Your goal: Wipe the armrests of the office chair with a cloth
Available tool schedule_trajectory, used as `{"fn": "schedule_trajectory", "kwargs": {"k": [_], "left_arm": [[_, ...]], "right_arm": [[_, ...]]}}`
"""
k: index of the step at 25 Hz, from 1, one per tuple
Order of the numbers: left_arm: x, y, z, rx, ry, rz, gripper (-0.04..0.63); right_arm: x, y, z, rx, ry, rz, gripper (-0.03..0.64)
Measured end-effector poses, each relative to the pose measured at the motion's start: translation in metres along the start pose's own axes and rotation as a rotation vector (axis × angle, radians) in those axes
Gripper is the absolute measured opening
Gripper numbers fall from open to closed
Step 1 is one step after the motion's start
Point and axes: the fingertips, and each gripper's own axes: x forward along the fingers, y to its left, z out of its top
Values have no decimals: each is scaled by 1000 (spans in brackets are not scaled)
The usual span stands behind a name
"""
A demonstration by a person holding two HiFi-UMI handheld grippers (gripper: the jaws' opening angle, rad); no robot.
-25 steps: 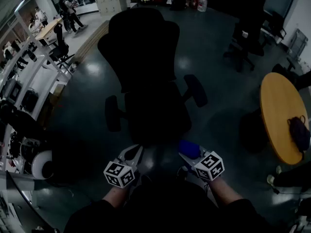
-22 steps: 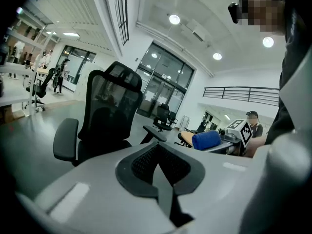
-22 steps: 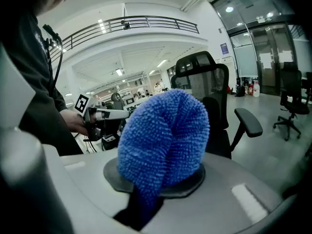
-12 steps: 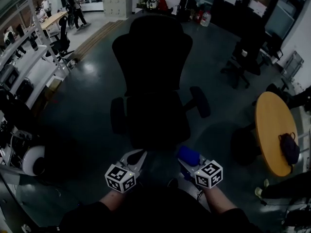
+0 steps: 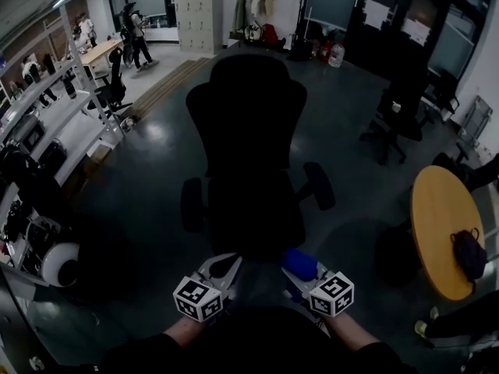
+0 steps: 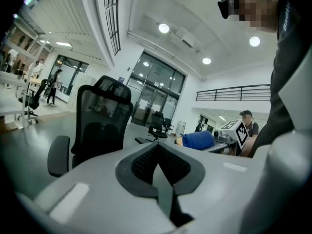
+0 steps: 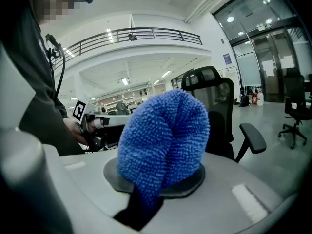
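Observation:
A black office chair (image 5: 245,146) stands in front of me with its back away from me. Its left armrest (image 5: 192,204) and right armrest (image 5: 318,185) jut out at the seat's sides. My right gripper (image 5: 296,265) is shut on a blue cloth (image 7: 163,135), held just short of the seat's front edge. My left gripper (image 5: 221,268) is shut with nothing in it, to the left of the right one. In the left gripper view the chair (image 6: 100,118) and its armrest (image 6: 58,155) show at left. The right gripper view shows the other armrest (image 7: 252,136) at right.
A round wooden table (image 5: 446,228) with a dark bag (image 5: 468,254) stands at the right. Another black chair (image 5: 398,107) is at the back right. Shelving and desks (image 5: 47,131) line the left side. People (image 5: 136,33) stand far back left. The floor is dark and glossy.
The head view has tilted up, so the chair and both grippers sit lower in the picture. Both grippers stay close together before the seat, the cloth still held.

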Motion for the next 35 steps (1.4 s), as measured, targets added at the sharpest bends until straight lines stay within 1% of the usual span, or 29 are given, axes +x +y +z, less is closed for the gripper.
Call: {"fn": "schedule_trajectory", "kwargs": {"k": [8,14,25,35], "left_arm": [[9,-16,-3,18,17,0,15],[13,-26,-8,25,29,-11,15],[16,-43,-15,40,51,-42,15],[15,-51,-24,32,68,-45,16]], "right_arm": [[-11,-1,-9,6,1,29,83],[-14,5,-27,37,25,49,83],[-28,10,-36,55,17,46,83],[-36,10,-45,82,18,36,83]]}}
